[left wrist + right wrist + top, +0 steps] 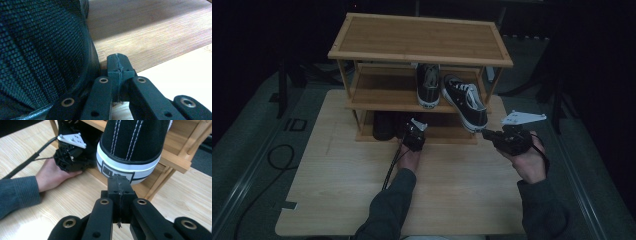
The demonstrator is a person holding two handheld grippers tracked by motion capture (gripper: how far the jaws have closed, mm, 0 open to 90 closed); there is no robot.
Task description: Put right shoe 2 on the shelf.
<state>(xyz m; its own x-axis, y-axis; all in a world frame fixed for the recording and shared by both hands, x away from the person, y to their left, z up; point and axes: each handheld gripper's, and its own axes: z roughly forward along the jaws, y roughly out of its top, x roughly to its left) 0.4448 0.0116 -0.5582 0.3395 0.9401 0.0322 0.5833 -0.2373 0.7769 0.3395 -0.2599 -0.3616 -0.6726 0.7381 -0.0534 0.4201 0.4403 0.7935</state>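
Note:
A black-and-white sneaker (465, 102) lies on the middle shelf of a wooden shoe rack (419, 37), its heel (130, 145) jutting over the shelf's front edge. My right gripper (485, 133) (120, 182) is shut and empty, with its tip just below and in front of that heel. A second sneaker (428, 84) stands beside the first. My left gripper (412, 134) (117, 61) is shut and empty at the bottom shelf (150, 32), right beside a black mesh shoe (42, 55) (384, 125). Whether it touches the shoe I cannot tell.
The rack stands at the far side of a light wooden table (347, 190). A cable (392, 165) trails from the left gripper along the forearm. Dark floor with a looped cable (277, 155) lies to the left of the table.

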